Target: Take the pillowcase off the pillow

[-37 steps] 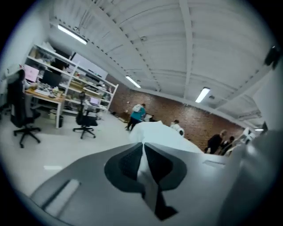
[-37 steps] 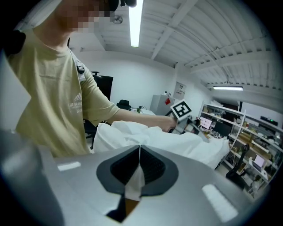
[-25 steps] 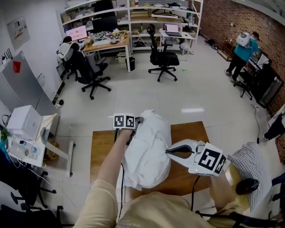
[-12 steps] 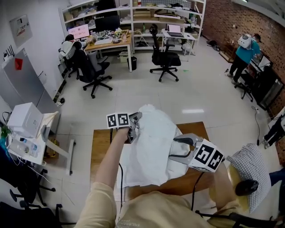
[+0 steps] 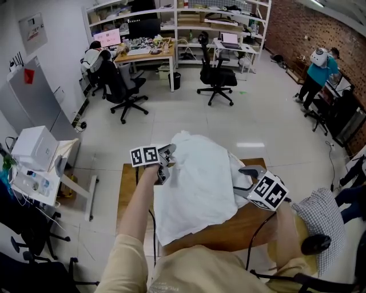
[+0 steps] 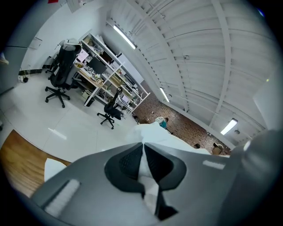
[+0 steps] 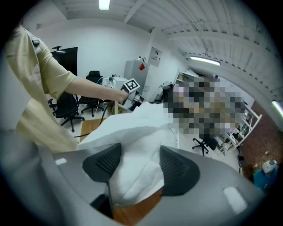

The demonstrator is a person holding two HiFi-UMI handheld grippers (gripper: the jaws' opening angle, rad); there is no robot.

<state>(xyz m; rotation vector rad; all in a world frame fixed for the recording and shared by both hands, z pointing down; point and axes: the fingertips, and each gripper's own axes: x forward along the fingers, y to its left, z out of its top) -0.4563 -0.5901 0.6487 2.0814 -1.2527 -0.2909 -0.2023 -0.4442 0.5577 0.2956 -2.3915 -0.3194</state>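
White shiny floor [image 5: 189, 120] fills a big work room. At the far end stand shelves [image 5: 189, 17] and desks, with black chairs [image 5: 216, 77] on wheels in front of them. One person sits at a desk [image 5: 94, 57] and another person in a blue-green top [image 5: 317, 71] stands by the red brick wall [image 5: 309, 28]. A white box [image 5: 34, 149] sits on a stand at the left.

Close to the camera is a brown wooden counter [image 5: 130, 189]. The white pillowcase [image 5: 197, 183] is over the middle of it, between the two arms. Its top end is held up in the air and its low end hangs down near the front edge of the counter. It all looks like one white bundle, so I cannot tell where the pillow inside stops and the case starts.

The left claw [image 5: 166, 157] is at the top left edge of the pillowcase. Its two jaws are squeezed tight together with a thin fold of the white cloth pinched between them.

The right claw [image 5: 243, 182] is at the right side of the pillowcase, lower down and tipped toward the counter. Its jaws have just been opening and now stand wide apart. A fat lump of the white cloth sits in the gap between them, but the pads are not squeezing it.

A gray checked cushion [image 5: 320, 220] lies off to the right of the counter.
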